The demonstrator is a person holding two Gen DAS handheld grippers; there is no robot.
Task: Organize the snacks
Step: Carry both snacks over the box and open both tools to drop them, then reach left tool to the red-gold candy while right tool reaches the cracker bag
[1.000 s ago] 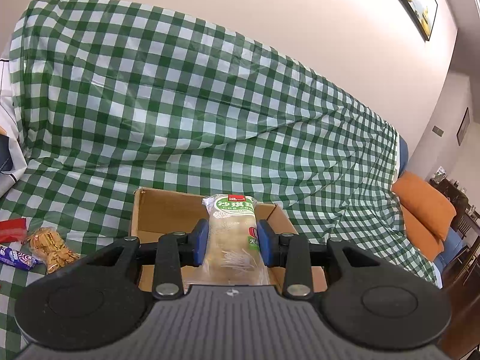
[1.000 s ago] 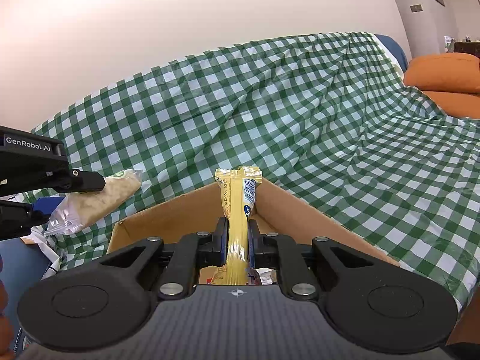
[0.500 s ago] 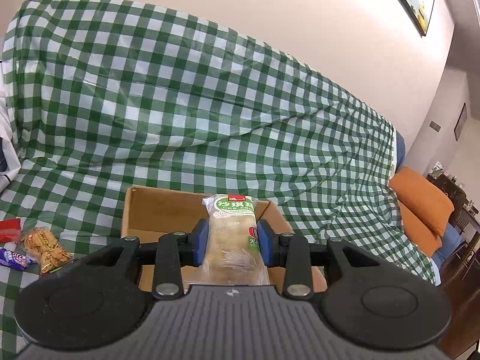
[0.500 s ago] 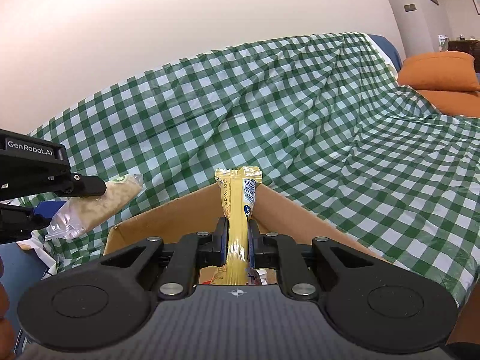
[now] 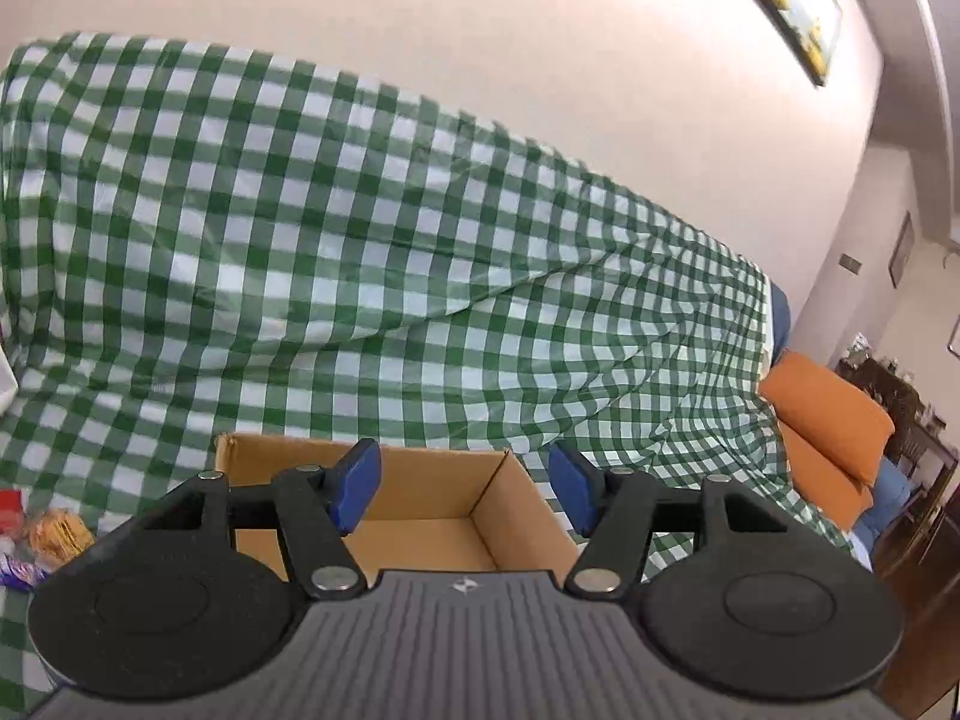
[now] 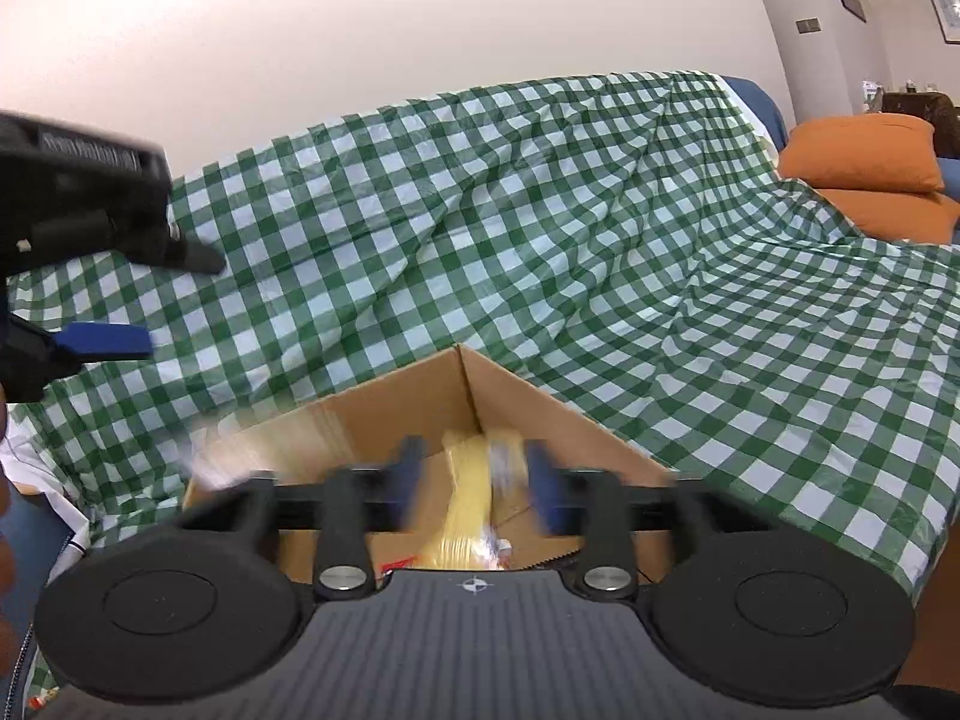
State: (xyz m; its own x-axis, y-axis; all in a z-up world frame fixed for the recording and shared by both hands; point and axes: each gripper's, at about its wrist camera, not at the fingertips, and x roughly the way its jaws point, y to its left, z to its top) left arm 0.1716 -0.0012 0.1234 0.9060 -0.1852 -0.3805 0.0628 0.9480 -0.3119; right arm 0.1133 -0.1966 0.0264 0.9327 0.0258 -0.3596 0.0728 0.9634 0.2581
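Hovering over the cardboard box, the left gripper has its jaws spreading apart, with only the box's bare brown inside between its blue pads. From this view the near part of the box floor is hidden behind the gripper body, so what lies there cannot be told. At the left edge, a few loose snacks on the green checked cloth are cut off by the frame and too blurred to name (one looks orange, one red).

Seen from the right wrist, the right gripper is opening too, its fingers smeared by motion. A yellow packet sits between them above the box, but the blur hides whether the pads touch it; they seem to stand clear on both sides. Its lower end disappears behind the gripper body, next to a scrap of red wrapping. A pale smear at the box's left rim cannot be identified. An orange cushion lies far right.
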